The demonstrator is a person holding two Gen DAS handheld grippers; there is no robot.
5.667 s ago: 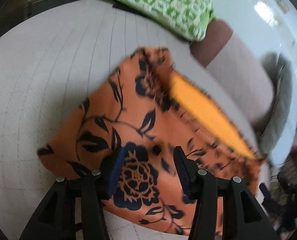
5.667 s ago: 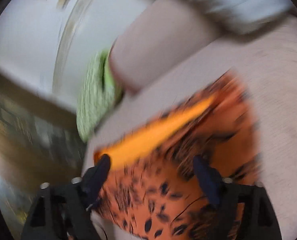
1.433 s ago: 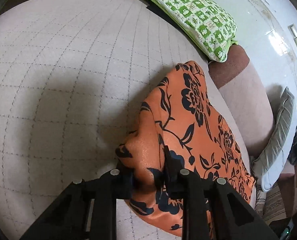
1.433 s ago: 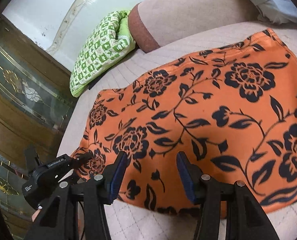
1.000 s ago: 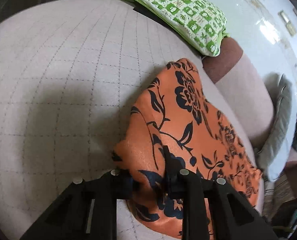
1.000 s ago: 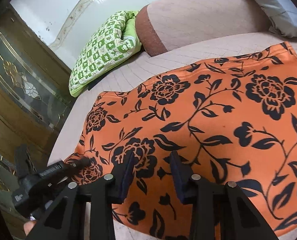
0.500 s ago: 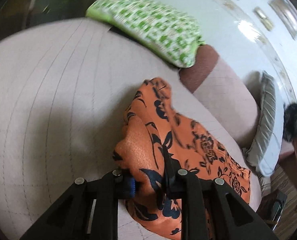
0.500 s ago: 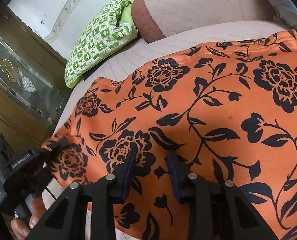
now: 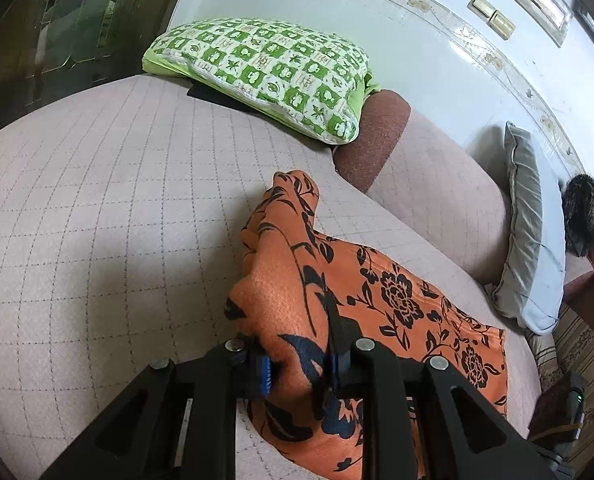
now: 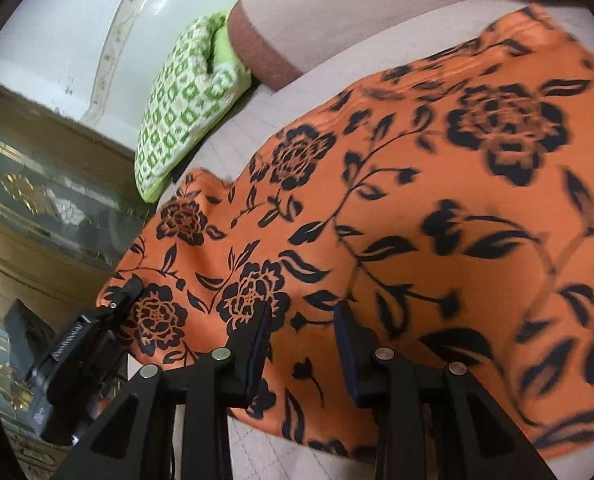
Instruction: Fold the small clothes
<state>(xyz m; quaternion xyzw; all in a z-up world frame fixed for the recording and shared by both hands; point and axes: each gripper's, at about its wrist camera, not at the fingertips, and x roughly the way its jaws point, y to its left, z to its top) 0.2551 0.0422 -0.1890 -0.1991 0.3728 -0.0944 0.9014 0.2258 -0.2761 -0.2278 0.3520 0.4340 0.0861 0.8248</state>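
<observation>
An orange cloth with black flowers [image 9: 381,280] lies spread on the quilted sofa seat [image 9: 97,200]. My left gripper [image 9: 299,364] is shut on a bunched corner of it and holds that corner up off the seat. In the right wrist view the cloth [image 10: 417,200] fills the middle, with the left gripper [image 10: 125,292] clamped on its left corner. My right gripper [image 10: 301,336] sits at the cloth's near edge, its jaws narrow and pressed on a raised fold of the fabric. The cloth's far right side is blurred.
A green-and-white checked pillow [image 9: 265,72] lies at the seat's far end against the sofa back [image 9: 429,184]. A grey cushion [image 9: 529,240] leans further right, with a dark furry shape [image 9: 585,212] beyond it. A dark glass-fronted cabinet [image 10: 37,200] stands to the left.
The left gripper has risen with the cloth corner, pulling that side up into a ridge. The right jaws have drawn closer together on the cloth, and both views have rolled.
</observation>
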